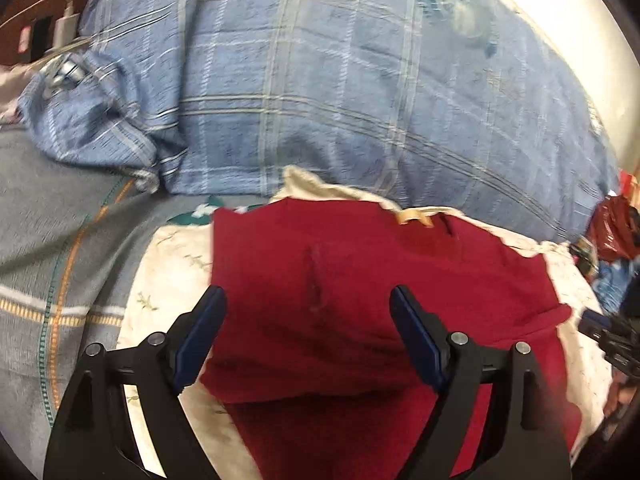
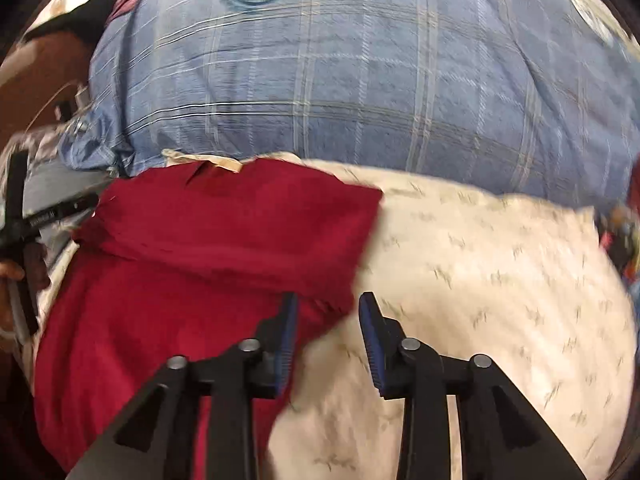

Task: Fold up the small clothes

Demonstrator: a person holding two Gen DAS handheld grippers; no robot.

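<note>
Red garment (image 1: 360, 280) lies partly folded on a cream pillow (image 2: 480, 280) w/ small printed marks, its upper part doubled over the lower, a cream tag at the far edge. Left gripper (image 1: 308, 308) sits above the garment's middle, jaws spread wide w/ nothing between; right gripper (image 2: 328, 312) is at the garment's right edge, jaws apart, red cloth just beside its left finger. Beyond: blue plaid pillow (image 1: 320, 80); grey striped blanket (image 1: 60, 240) to the left.

One red garment (image 1: 360, 288) lies on one cream cloth (image 2: 480, 280). One blue plaid pillow (image 1: 320, 80), one grey striped blanket (image 1: 60, 240) and one white charger (image 1: 66, 26) are visible. Two grippers: left gripper (image 1: 308, 300), right gripper (image 2: 328, 308).
</note>
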